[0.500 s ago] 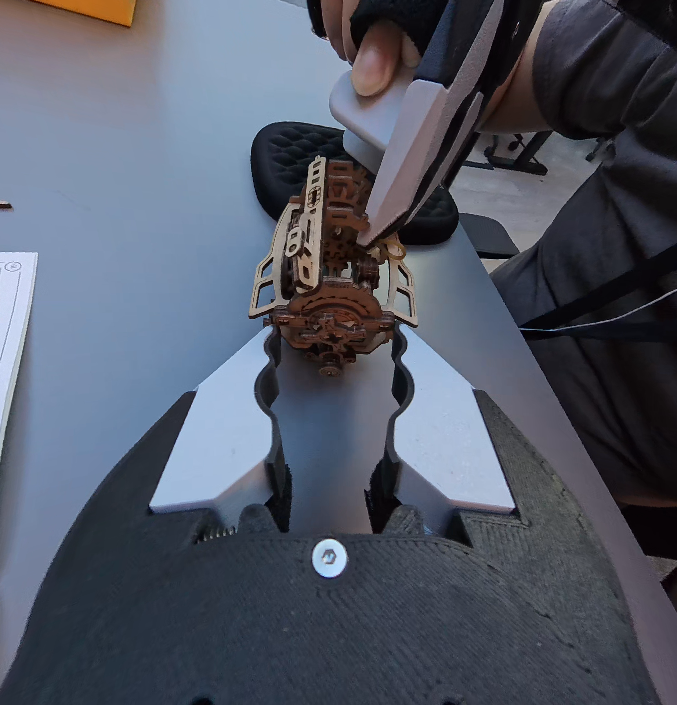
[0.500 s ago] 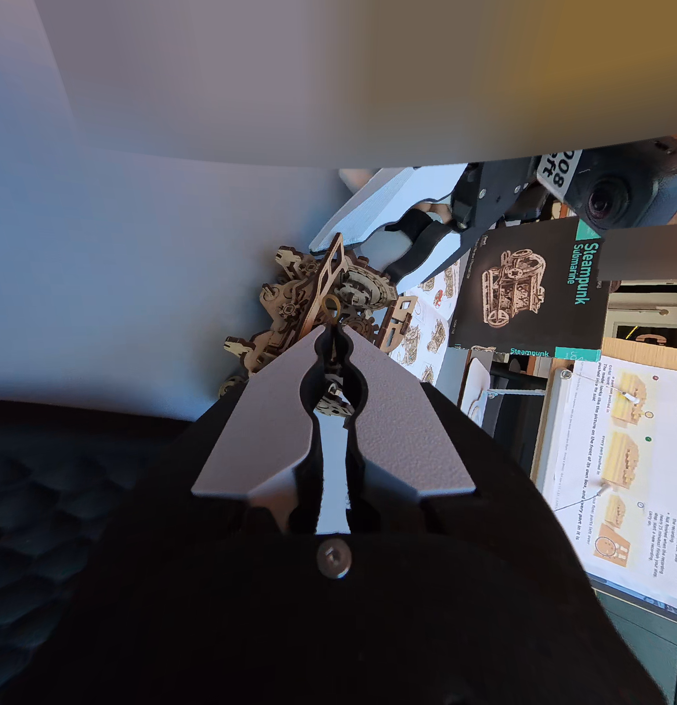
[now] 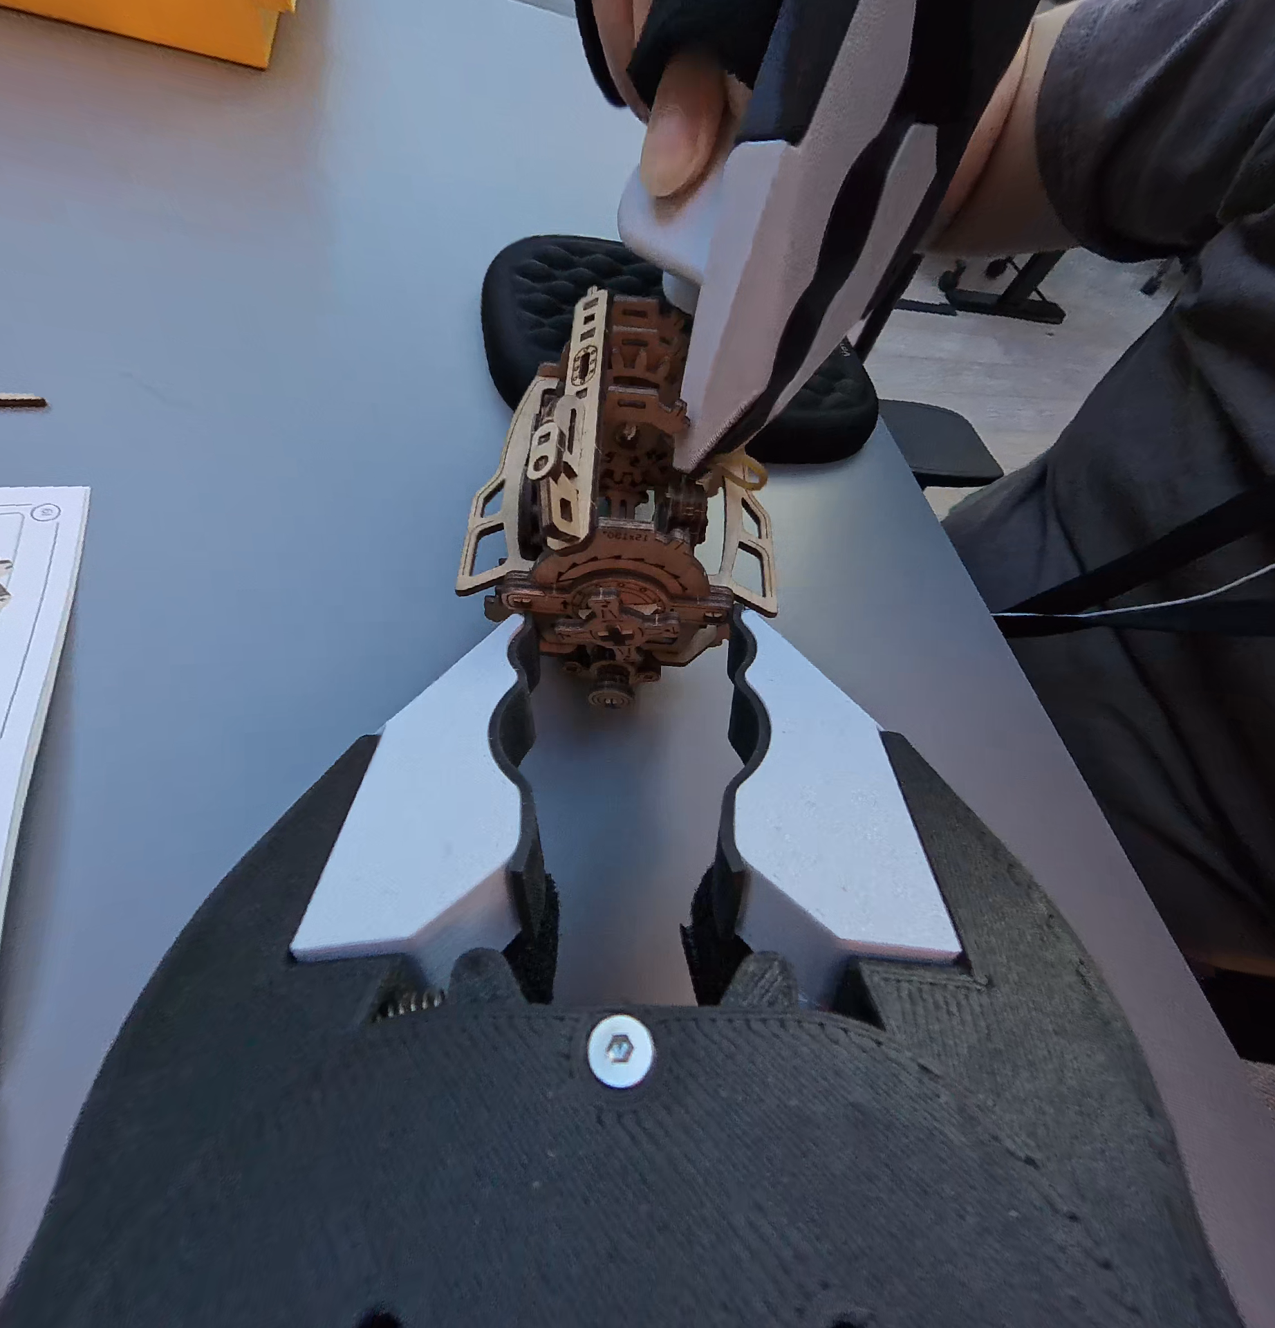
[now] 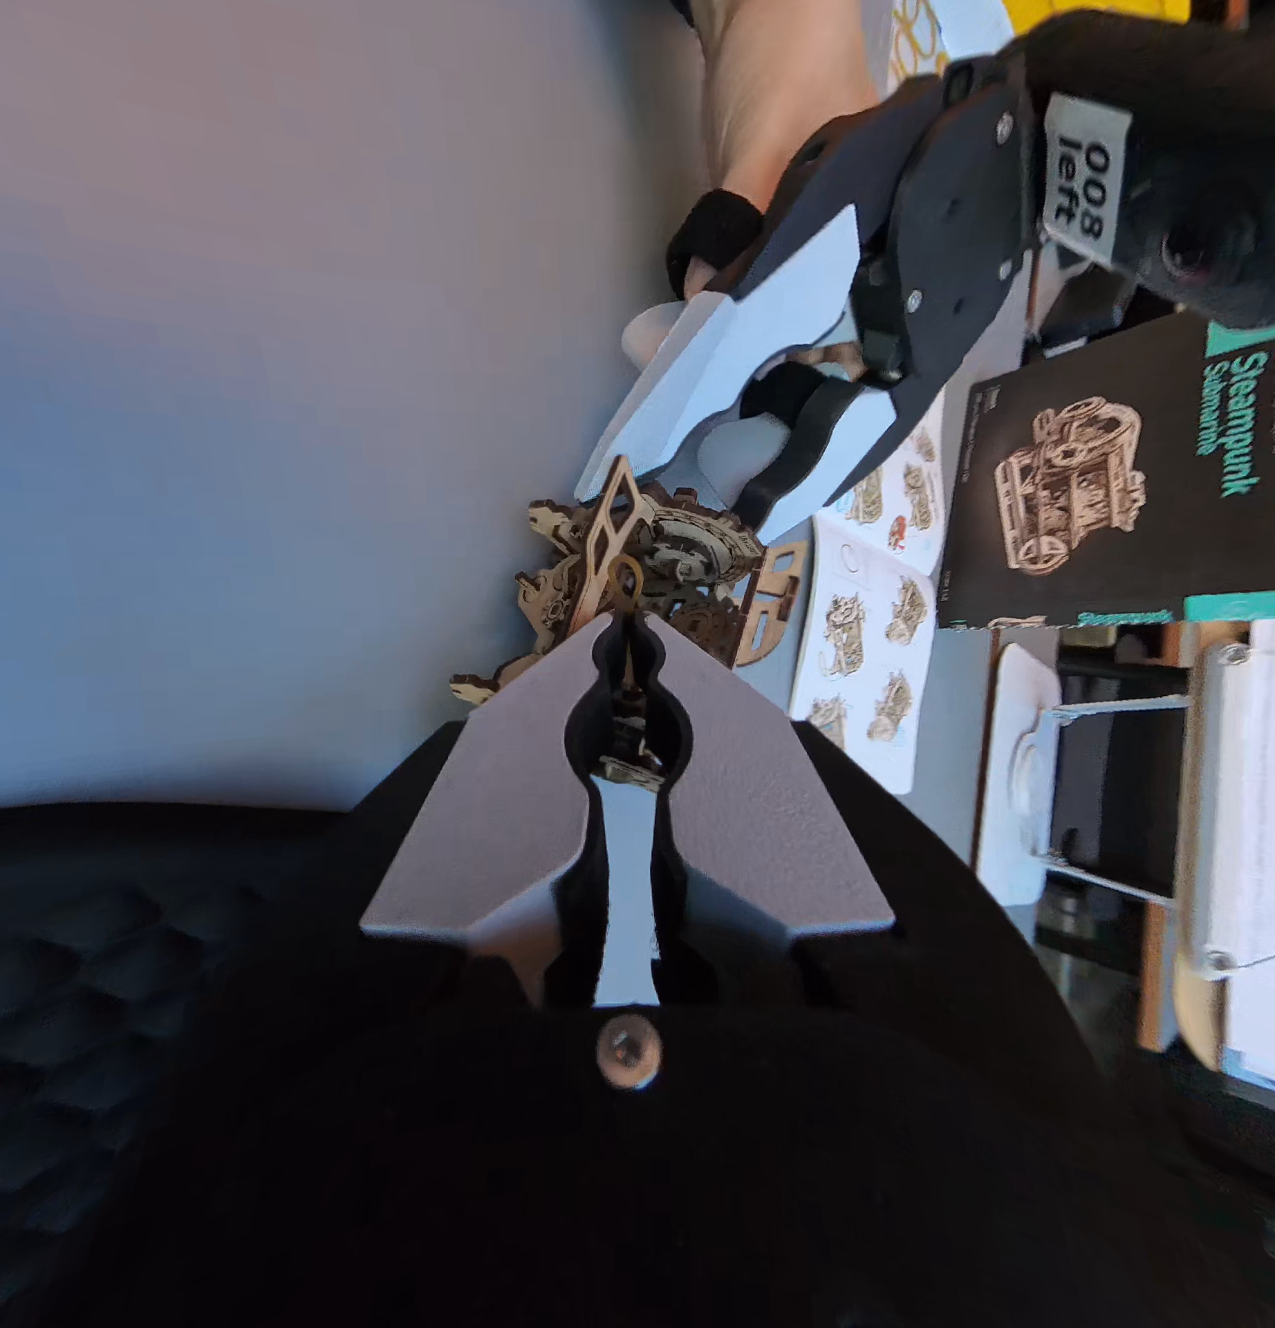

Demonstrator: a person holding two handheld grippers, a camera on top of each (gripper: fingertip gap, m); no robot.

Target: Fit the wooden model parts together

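A: Where's the wooden model [image 3: 606,532]?
B: On tabletop [image 3: 261,359], clamped btwn my left hand-held gripper [image 3: 624,632] tips. My right hand-held gripper [image 4: 626,619], nearly closed, pinches a rubber band [image 4: 626,575] at the model's top.

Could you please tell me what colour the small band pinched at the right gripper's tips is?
The rubber band is yellow, clearest in the left wrist view.

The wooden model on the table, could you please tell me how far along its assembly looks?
Mostly done: the model already stands as a dense body of gears, frames and side fins. In hand: the left tongs clamp its near end, while the right tongs are shut on a thin yellowish rubber band at its top. Left: seating that band. Whether other parts remain cannot be told from these views.
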